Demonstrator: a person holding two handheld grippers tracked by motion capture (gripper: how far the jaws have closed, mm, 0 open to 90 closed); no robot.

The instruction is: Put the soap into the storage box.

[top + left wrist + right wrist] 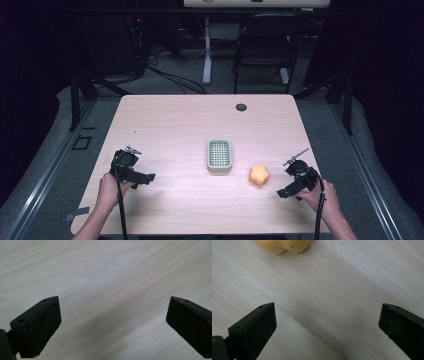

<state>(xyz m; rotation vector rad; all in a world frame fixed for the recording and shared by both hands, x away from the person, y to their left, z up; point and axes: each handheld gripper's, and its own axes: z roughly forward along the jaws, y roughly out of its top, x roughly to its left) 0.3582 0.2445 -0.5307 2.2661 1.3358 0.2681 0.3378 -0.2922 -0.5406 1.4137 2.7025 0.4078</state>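
An orange flower-shaped lump [259, 175] lies on the pale wooden table [175, 125], right of a small grey-green ridged tray [219, 155]. My right gripper [285, 192] rests at the table's right front, just right of the lump, jaws wide open with bare wood between them. In the right gripper view [325, 327] the lump [283, 245] peeks in at the top edge, well clear of the jaws. My left gripper [149, 178] sits at the left front, open. In the left gripper view [113, 322] bare wood lies between its two black jaws.
A dark round grommet [241, 107] sits near the table's far edge. Behind the table stand a black chair [265, 45] and a white desk leg [207, 50] among cables. Table edges lie close to both hands.
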